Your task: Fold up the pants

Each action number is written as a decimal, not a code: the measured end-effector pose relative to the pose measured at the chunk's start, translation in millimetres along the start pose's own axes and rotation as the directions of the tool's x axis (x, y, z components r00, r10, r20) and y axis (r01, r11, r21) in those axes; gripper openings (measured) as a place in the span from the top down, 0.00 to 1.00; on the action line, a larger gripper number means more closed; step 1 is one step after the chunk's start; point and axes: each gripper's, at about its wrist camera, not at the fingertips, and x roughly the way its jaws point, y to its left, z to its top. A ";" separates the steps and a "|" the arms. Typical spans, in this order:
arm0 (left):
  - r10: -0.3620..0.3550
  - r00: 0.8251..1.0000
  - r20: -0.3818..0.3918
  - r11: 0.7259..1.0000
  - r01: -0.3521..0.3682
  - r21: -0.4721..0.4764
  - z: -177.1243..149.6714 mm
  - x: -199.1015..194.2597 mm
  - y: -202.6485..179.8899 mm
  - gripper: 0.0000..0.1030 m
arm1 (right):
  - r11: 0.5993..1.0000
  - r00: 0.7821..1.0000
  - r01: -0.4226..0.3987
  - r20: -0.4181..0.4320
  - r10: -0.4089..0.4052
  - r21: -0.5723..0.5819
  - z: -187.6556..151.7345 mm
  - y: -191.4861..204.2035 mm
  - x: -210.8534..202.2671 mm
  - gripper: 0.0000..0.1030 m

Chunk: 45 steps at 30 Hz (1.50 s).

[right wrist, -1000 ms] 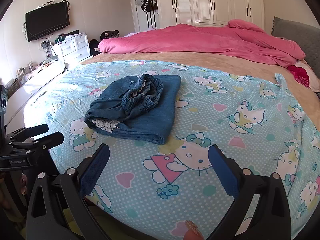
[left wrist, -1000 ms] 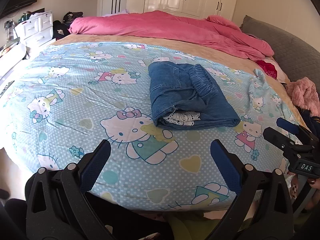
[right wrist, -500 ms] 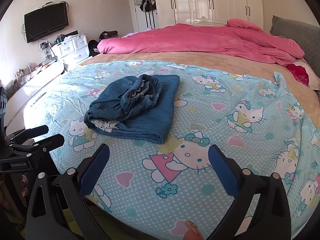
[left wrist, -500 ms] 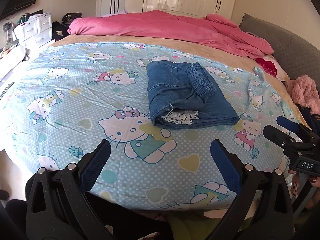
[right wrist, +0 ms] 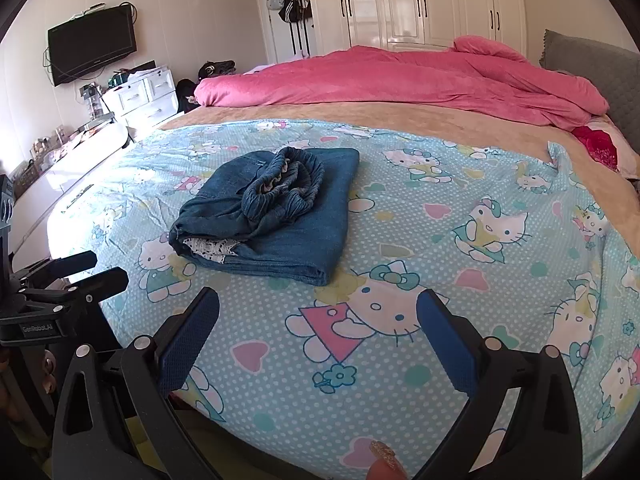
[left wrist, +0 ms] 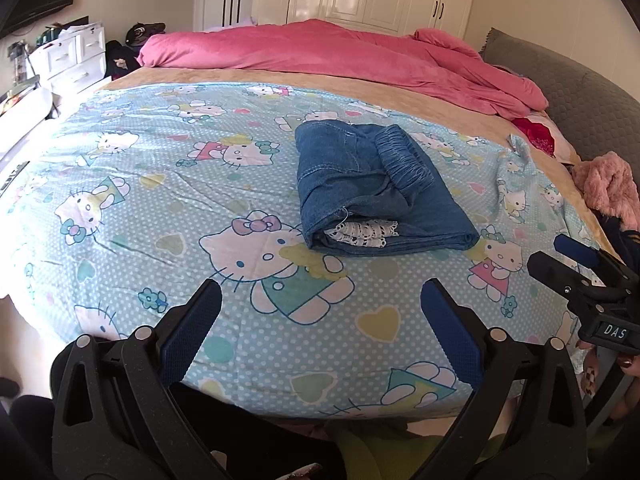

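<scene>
The blue denim pants [left wrist: 372, 188] lie folded into a compact stack on the light-blue Hello Kitty sheet [left wrist: 160, 184], white lace trim showing at the near end. They also show in the right wrist view [right wrist: 276, 216]. My left gripper [left wrist: 320, 300] is open and empty, held back over the bed's near edge, well short of the pants. My right gripper [right wrist: 318, 312] is open and empty, also near the front edge. Each gripper shows in the other's view: the right one [left wrist: 576, 268] at the right, the left one [right wrist: 72, 276] at the left.
A pink duvet [left wrist: 340, 56] is bunched across the far side of the bed. A grey headboard [left wrist: 580, 100] and a pink fluffy item [left wrist: 608, 188] are at the right. White drawers [right wrist: 140, 96], a wall TV [right wrist: 92, 44] and wardrobes [right wrist: 420, 0] stand beyond.
Both grippers have drawn slightly back from the bed; the pants look a little farther away. Nothing was grasped or released.
</scene>
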 end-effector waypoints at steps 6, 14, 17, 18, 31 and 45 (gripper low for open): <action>0.003 1.000 -0.007 1.000 -0.003 -0.011 0.5 0.7 4.0 0.09 | 1.000 1.000 0.001 0.001 -0.001 0.003 0.7 0.8 -0.9 0.04; 0.006 1.000 -0.018 1.000 -0.007 -0.012 0.6 2.8 5.5 0.09 | 1.000 1.000 -0.001 -0.004 0.001 -0.002 2.3 1.9 0.2 0.04; 0.007 1.000 -0.017 1.000 -0.007 -0.012 0.5 2.7 5.4 0.09 | 1.000 1.000 0.002 -0.006 -0.002 -0.002 2.4 2.4 1.0 0.04; 0.008 1.000 -0.017 1.000 -0.008 -0.013 0.5 2.8 5.8 0.09 | 1.000 1.000 0.001 -0.006 -0.001 -0.002 2.4 2.5 1.0 0.04; 0.014 1.000 -0.023 1.000 -0.015 -0.016 0.0 3.2 7.3 0.09 | 1.000 1.000 0.003 -0.005 -0.003 0.002 0.7 0.9 1.5 0.04; 0.029 0.999 -0.025 1.000 -0.029 -0.007 -0.4 5.3 8.2 0.09 | 0.999 1.000 0.029 -0.009 -0.029 0.014 -2.1 -8.7 2.8 0.04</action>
